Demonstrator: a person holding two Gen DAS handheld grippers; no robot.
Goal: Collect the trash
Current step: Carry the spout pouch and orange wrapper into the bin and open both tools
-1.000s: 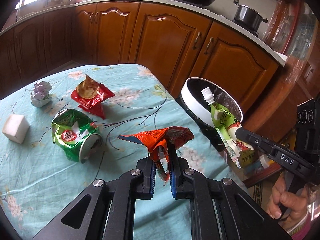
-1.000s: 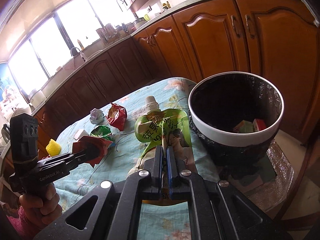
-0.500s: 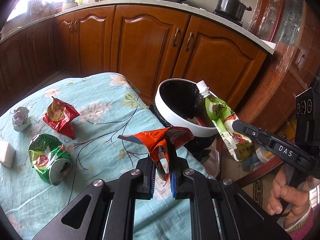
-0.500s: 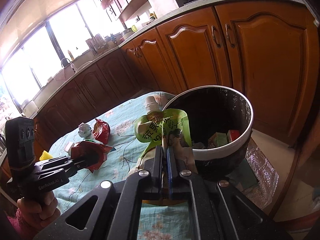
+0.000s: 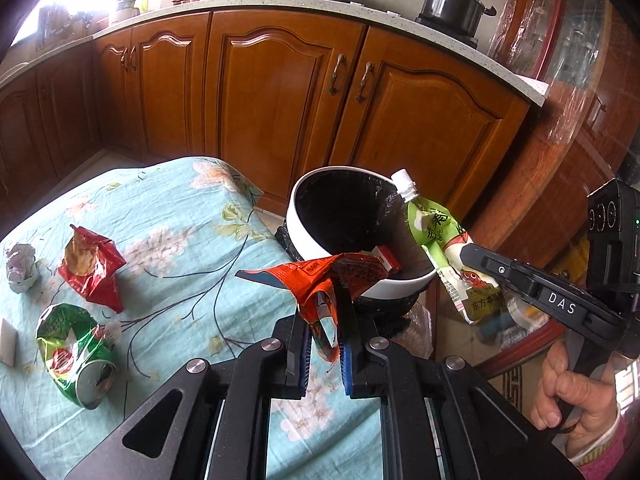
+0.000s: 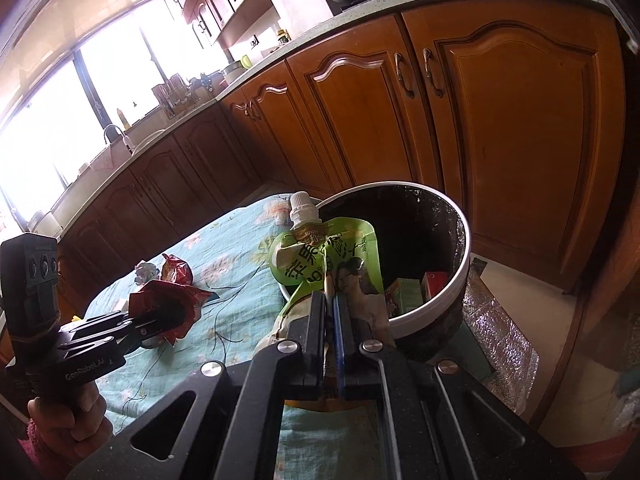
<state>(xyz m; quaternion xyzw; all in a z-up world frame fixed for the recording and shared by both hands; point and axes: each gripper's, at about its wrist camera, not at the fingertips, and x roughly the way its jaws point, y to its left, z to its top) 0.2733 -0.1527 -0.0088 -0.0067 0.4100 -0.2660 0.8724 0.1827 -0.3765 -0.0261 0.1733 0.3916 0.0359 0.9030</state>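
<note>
My left gripper point(image 5: 325, 322) is shut on a crumpled red wrapper point(image 5: 320, 276) and holds it just before the near rim of the trash bin point(image 5: 316, 252). The bin is white-rimmed with a black liner and stands off the table's right edge. My right gripper point(image 6: 330, 304) is shut on a green spouted drink pouch point(image 6: 320, 248), held upright at the bin's point(image 6: 436, 308) left rim. The pouch point(image 5: 436, 232) also shows in the left wrist view at the bin's right side. Boxes lie inside the bin.
On the teal floral tablecloth point(image 5: 168, 216) lie a red snack bag point(image 5: 90, 264), a crushed green can point(image 5: 76, 356), a crumpled paper ball point(image 5: 20, 268) and a white block point(image 5: 6, 344). Wooden cabinets point(image 5: 280, 92) stand behind.
Both grippers have moved toward the bin with their loads. The bin now looks larger and closer, and the wrapper overlaps its near rim.
</note>
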